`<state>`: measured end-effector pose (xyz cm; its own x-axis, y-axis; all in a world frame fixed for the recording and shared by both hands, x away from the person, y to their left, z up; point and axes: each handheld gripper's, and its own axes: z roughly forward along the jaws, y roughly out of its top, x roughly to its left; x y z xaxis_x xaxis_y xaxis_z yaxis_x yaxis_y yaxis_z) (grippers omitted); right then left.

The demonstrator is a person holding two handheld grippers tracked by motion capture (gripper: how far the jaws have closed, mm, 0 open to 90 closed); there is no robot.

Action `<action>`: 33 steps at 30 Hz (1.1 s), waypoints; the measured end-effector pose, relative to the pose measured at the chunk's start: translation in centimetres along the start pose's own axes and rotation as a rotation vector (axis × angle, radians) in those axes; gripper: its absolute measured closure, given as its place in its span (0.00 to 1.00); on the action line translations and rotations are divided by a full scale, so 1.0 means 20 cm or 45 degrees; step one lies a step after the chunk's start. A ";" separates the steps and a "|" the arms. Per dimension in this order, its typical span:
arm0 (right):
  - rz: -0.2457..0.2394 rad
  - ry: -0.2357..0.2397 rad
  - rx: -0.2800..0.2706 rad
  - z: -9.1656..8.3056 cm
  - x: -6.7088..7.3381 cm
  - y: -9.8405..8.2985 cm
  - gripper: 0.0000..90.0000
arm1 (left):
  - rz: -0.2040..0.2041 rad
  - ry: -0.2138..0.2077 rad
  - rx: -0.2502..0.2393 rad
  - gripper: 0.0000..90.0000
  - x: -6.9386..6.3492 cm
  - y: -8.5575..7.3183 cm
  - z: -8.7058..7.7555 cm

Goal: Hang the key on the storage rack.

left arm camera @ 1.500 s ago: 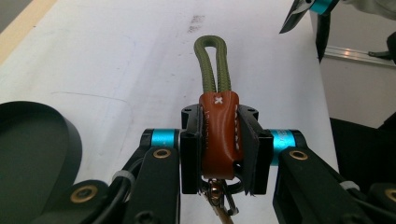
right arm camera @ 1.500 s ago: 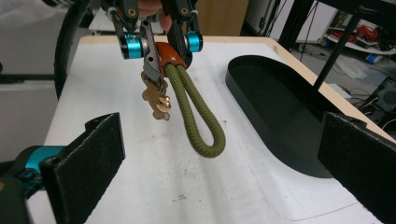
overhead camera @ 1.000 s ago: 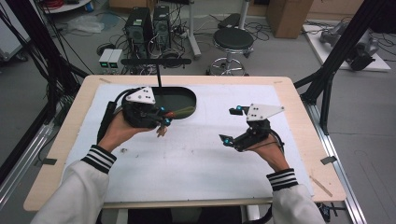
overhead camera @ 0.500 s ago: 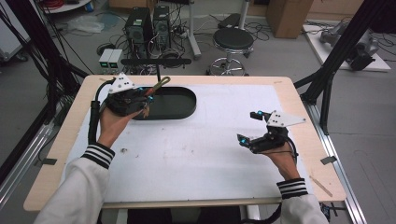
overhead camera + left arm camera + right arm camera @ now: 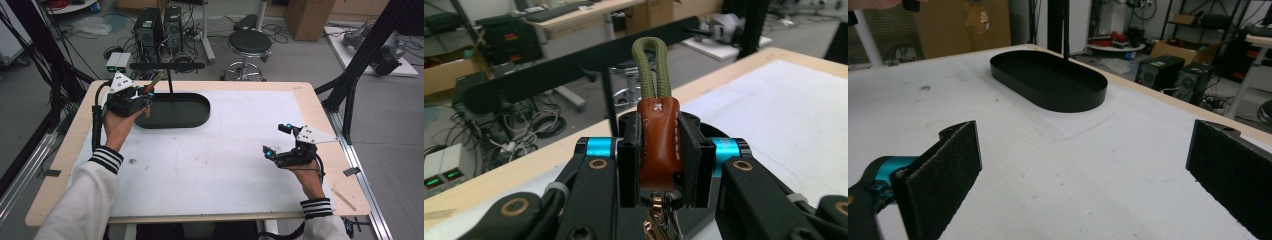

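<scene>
My left gripper (image 5: 145,96) (image 5: 659,155) is shut on a keychain (image 5: 658,145): a brown leather tab with an olive cord loop (image 5: 651,70) above and metal keys hanging below. It is held up at the left end of the black oval tray (image 5: 192,119), close to the T-shaped black stand (image 5: 167,66) that rises from the tray. My right gripper (image 5: 276,140) (image 5: 1083,180) stands open over the white mat at the right, nothing between its pads (image 5: 955,167). The oval tray (image 5: 1048,85) lies ahead of it.
The white mat (image 5: 215,155) covers the wooden table (image 5: 65,150). A stool (image 5: 249,42), computer towers (image 5: 159,25) and cables stand on the floor beyond the far edge. Black frame posts (image 5: 360,60) rise at the table's right.
My left gripper has carried the keychain up and left, toward the stand's bar. My right gripper has drawn back to the right and toward the near edge, still open.
</scene>
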<state>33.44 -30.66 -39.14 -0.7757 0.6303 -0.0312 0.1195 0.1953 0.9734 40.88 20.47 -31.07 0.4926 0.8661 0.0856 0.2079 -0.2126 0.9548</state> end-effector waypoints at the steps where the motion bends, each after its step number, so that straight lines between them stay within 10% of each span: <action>1: 0.011 -0.012 -0.011 -0.01 0.00 -0.01 0.00 | -0.010 0.014 -0.008 0.81 0.01 0.00 0.00; 33: 0.067 -0.140 -0.158 -0.08 0.06 -0.23 0.00 | -0.011 0.125 0.077 0.81 0.11 -0.02 0.15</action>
<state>30.99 -31.97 -43.20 -0.6972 0.7169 0.0024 0.0752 0.0697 0.9947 44.41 21.01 -32.04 0.4061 0.9075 0.1075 0.2641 -0.2291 0.9369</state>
